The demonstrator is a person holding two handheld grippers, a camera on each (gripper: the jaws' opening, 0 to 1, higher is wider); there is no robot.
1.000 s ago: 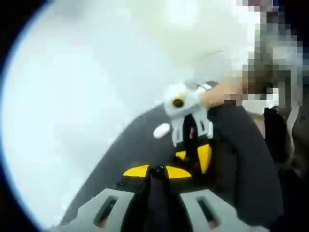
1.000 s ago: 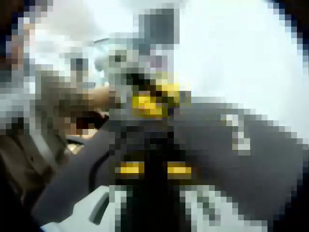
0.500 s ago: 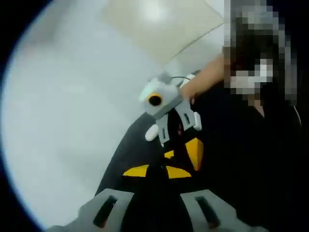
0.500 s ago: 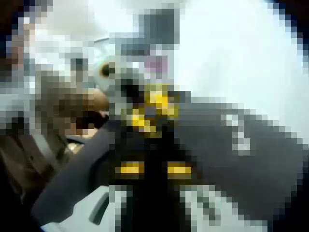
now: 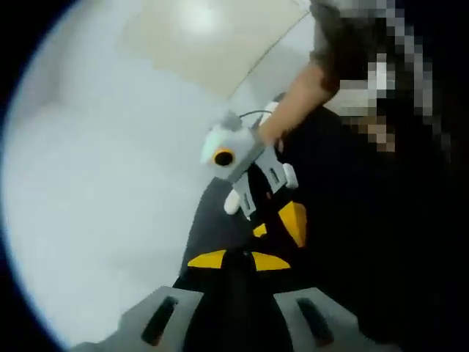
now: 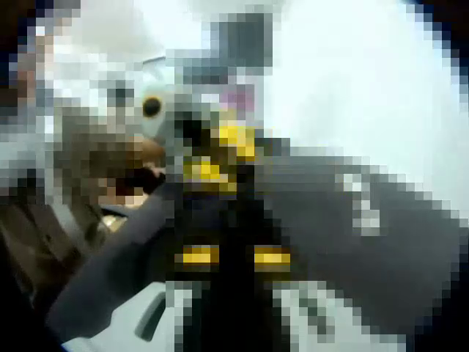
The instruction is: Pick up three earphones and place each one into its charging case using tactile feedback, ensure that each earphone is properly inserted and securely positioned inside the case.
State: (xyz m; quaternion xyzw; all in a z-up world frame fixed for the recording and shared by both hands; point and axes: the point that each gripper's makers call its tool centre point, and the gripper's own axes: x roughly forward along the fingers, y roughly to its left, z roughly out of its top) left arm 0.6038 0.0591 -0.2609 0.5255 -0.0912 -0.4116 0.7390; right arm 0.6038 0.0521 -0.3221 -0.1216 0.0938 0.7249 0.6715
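Left gripper view: right claw (image 5: 275, 220) over dark mat (image 5: 209, 227)

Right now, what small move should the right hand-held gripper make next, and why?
Probably shift the right hand-held gripper sideways toward the small white oval piece on the dark mat: it lies just beside that gripper, not between its jaws. Whether it's an earphone is too blurred to tell.
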